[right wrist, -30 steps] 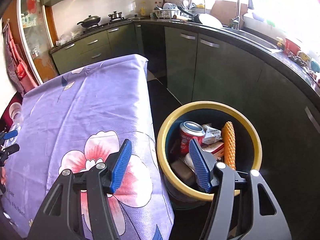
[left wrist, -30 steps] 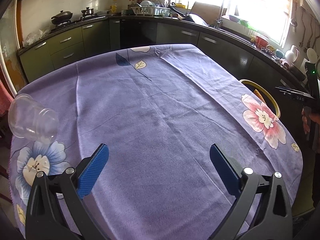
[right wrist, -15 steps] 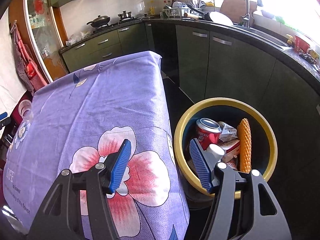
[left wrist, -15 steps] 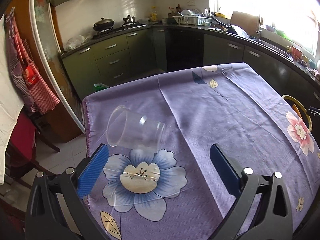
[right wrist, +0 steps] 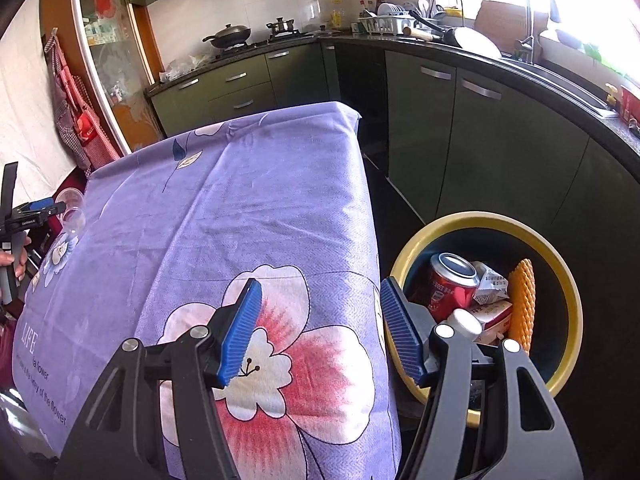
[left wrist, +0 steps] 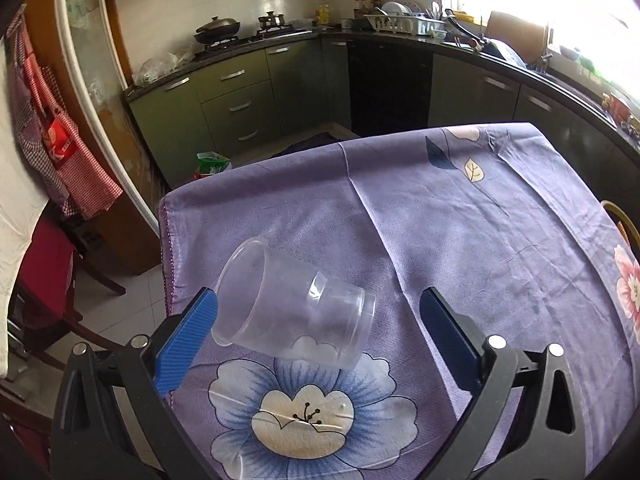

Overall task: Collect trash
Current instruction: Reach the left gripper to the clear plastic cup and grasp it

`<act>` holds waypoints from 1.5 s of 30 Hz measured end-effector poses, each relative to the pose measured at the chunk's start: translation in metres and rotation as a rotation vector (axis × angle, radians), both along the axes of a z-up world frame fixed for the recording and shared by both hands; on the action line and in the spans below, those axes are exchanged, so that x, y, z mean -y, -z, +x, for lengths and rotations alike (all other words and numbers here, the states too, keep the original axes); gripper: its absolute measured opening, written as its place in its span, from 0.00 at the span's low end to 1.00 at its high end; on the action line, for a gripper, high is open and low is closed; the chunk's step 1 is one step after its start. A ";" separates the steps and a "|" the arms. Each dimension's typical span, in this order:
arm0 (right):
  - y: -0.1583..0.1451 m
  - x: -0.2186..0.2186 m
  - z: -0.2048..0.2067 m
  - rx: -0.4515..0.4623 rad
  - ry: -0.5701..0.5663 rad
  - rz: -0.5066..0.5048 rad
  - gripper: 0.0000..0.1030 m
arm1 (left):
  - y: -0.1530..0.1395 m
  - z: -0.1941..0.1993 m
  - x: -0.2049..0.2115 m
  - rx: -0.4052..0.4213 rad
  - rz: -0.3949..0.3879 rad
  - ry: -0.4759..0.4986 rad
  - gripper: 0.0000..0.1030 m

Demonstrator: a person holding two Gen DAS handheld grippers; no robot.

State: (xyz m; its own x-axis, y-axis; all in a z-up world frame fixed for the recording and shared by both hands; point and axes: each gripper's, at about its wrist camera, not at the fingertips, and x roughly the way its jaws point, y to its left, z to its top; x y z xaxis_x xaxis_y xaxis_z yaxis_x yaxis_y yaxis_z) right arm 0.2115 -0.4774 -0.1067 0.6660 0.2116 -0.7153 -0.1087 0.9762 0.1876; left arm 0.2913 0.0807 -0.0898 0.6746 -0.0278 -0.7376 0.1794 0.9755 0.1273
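Cup: clear plastic cup [left wrist: 292, 312] lies tipped on the bench [left wrist: 480, 240], near its corner.
Left claw [left wrist: 318, 334]: spread, straddling the cup.
Right claw [right wrist: 320, 328]: spread, empty.
Handling: likely light, thin, crushable; pinch mid-wall gently.

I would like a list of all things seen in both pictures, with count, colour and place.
plastic cup: one, clear, on its side on the tablecloth, between the left claw's fingers, untouched
tablecloth: one, purple with flowers, over the table
bin: one, yellow rim, dark inside, on the floor beside the table
can: one, red, in the bin
wrappers: a few, white, in the bin
ridged piece: one, orange, in the bin
wok: one, black, on the stove
dish rack: one, pale, on the counter
left claw: open, empty
right claw: open, empty
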 end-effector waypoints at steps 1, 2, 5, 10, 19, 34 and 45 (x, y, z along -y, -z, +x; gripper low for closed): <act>0.000 0.000 0.000 0.002 -0.006 0.000 0.60 | 0.001 0.002 -0.001 -0.006 0.013 0.004 0.93; -0.001 0.000 0.000 0.004 -0.010 0.002 0.60 | 0.002 0.004 -0.004 -0.016 0.015 0.010 0.93; 0.001 0.000 0.002 0.003 -0.019 0.009 0.62 | 0.008 0.012 -0.006 -0.060 -0.004 0.018 0.94; 0.004 -0.004 0.006 -0.004 -0.036 0.030 0.64 | 0.017 0.021 -0.009 -0.104 0.010 -0.015 0.94; -0.007 -0.015 0.012 0.000 -0.080 0.012 0.64 | 0.023 0.023 -0.041 -0.413 -0.338 -0.341 0.93; -0.013 -0.018 0.005 0.032 -0.161 0.064 0.64 | 0.036 0.071 -0.043 -0.577 -0.397 -0.711 0.93; -0.011 -0.009 -0.002 0.028 -0.154 0.076 0.64 | 0.028 0.100 -0.022 -0.553 -0.138 -0.529 0.67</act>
